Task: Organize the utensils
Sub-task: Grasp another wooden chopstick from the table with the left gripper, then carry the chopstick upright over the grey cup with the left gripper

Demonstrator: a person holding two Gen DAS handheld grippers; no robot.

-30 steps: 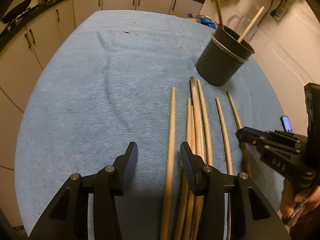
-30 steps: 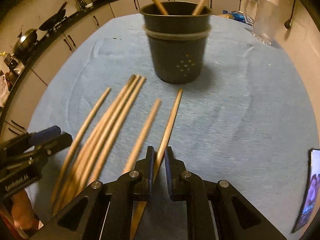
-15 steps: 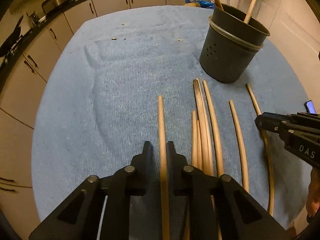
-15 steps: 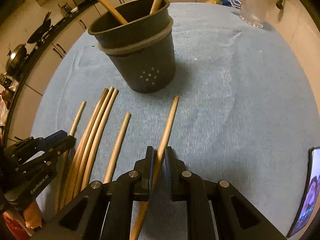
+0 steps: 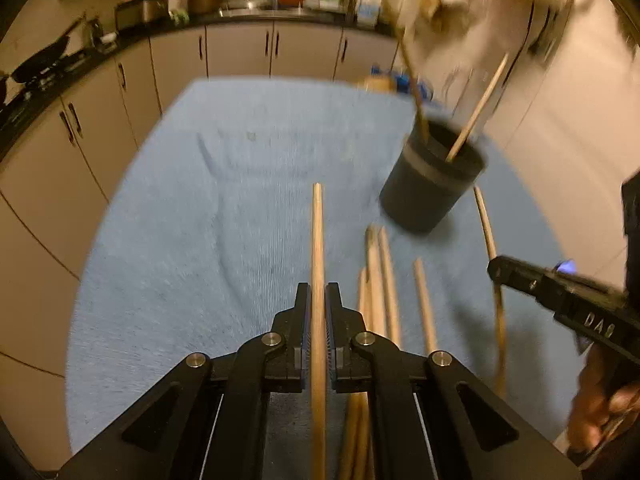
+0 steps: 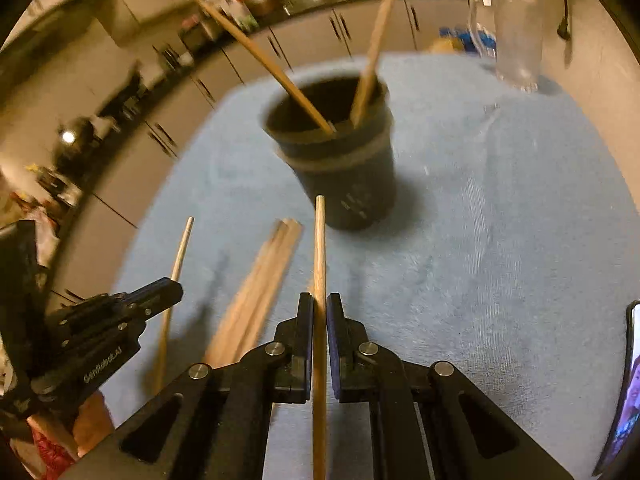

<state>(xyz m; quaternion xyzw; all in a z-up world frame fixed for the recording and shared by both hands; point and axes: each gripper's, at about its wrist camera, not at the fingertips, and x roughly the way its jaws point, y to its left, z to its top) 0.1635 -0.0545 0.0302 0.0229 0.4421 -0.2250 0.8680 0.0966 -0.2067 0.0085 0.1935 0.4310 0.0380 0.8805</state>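
Observation:
My left gripper (image 5: 318,300) is shut on a wooden stick (image 5: 317,240) and holds it above the blue cloth; it also shows in the right wrist view (image 6: 170,290). My right gripper (image 6: 319,310) is shut on another wooden stick (image 6: 319,248), lifted and pointing at the dark utensil holder (image 6: 344,176). The right gripper shows at the right of the left wrist view (image 5: 498,270). The holder (image 5: 430,188) has two sticks standing in it. Several more sticks (image 5: 380,280) lie on the cloth between the grippers; they also show in the right wrist view (image 6: 260,284).
A blue cloth (image 5: 200,220) covers the table. A clear glass jug (image 6: 516,28) stands behind the holder at the far right. A phone (image 6: 624,384) lies at the right edge. Kitchen cabinets (image 5: 240,52) run along the far and left sides.
The left gripper closed on the leftmost stick, and both grippers have lifted their sticks off the cloth and tilted up toward the holder.

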